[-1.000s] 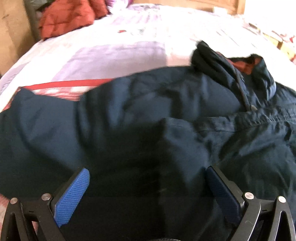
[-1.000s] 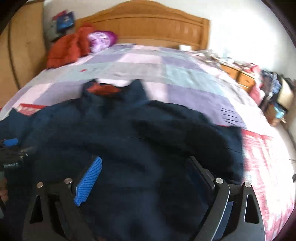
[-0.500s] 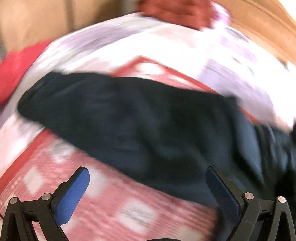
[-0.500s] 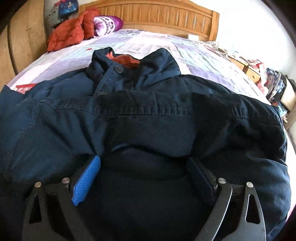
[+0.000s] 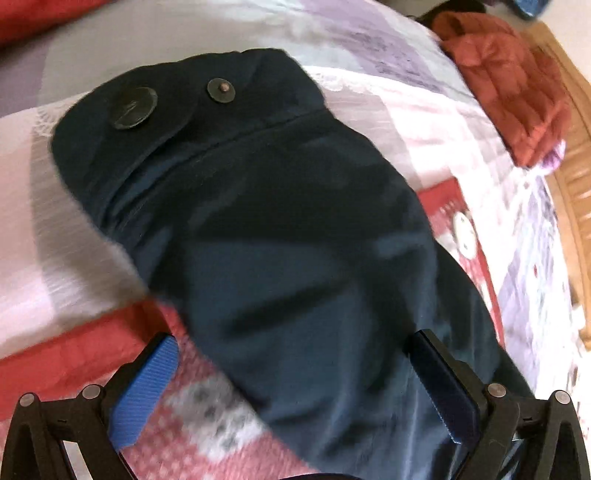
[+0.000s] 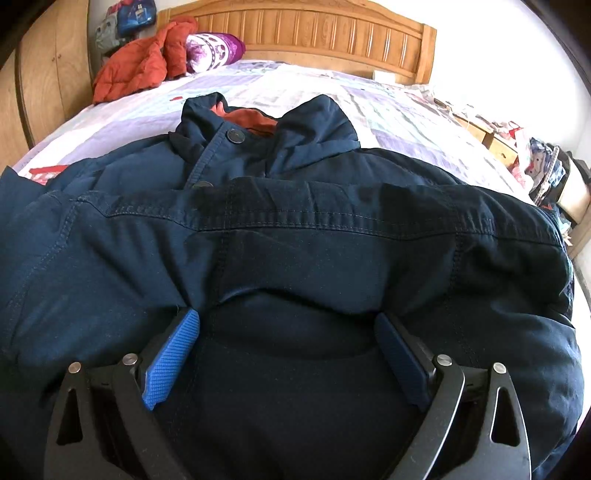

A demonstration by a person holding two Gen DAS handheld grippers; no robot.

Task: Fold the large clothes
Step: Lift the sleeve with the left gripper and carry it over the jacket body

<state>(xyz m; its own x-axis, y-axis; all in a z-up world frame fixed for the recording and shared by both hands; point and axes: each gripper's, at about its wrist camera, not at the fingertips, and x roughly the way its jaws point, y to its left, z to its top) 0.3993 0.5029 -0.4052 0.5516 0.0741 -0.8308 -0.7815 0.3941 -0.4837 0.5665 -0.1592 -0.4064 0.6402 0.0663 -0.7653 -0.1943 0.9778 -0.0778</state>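
My left gripper (image 5: 291,380) is spread over the jacket's (image 6: 295,236) sleeve (image 5: 258,221) on the bed (image 6: 314,88); my right gripper (image 6: 288,354), spread too, shows the collar (image 6: 266,125) toward the headboard (image 6: 295,33).

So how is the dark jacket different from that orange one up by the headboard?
The navy jacket is spread across the near part of the bed, buttoned at the collar, while the orange puffer jacket lies crumpled in the far corner. The navy one looks like smooth stitched cloth; the orange one is quilted and puffy. Both rest on the same patchwork bedspread.
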